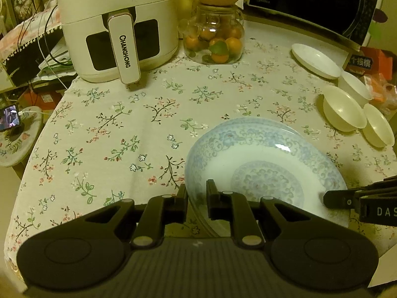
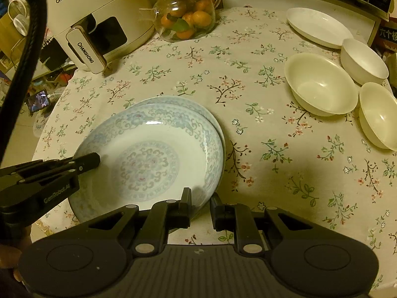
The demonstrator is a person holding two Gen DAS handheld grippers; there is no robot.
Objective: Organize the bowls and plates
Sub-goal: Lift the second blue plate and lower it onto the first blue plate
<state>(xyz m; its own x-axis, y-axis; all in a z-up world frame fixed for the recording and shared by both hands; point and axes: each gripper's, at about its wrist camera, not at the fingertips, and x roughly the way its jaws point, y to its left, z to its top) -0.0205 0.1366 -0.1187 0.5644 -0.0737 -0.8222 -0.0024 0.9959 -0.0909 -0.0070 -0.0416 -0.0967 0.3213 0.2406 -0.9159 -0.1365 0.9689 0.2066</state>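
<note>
Two blue-patterned plates lie stacked near the table's front edge, the top plate [image 1: 263, 164] [image 2: 148, 159] offset from the lower plate [image 2: 183, 103]. My left gripper [image 1: 197, 198] [image 2: 91, 161] is shut on the top plate's left rim. My right gripper [image 2: 201, 206] [image 1: 335, 200] is shut on its near right rim. Whether the top plate rests fully on the lower one I cannot tell. At the right stand a white plate [image 1: 315, 60] [image 2: 318, 27] and three cream bowls [image 1: 343, 108] [image 2: 320, 84], side by side.
A white air fryer [image 1: 116, 24] and a glass jar of oranges [image 1: 214, 39] stand at the back, a microwave [image 1: 310, 2] behind the white plate. The floral tablecloth [image 1: 139, 129] drops off at the left, where a phone [image 1: 10, 118] lies on a stool.
</note>
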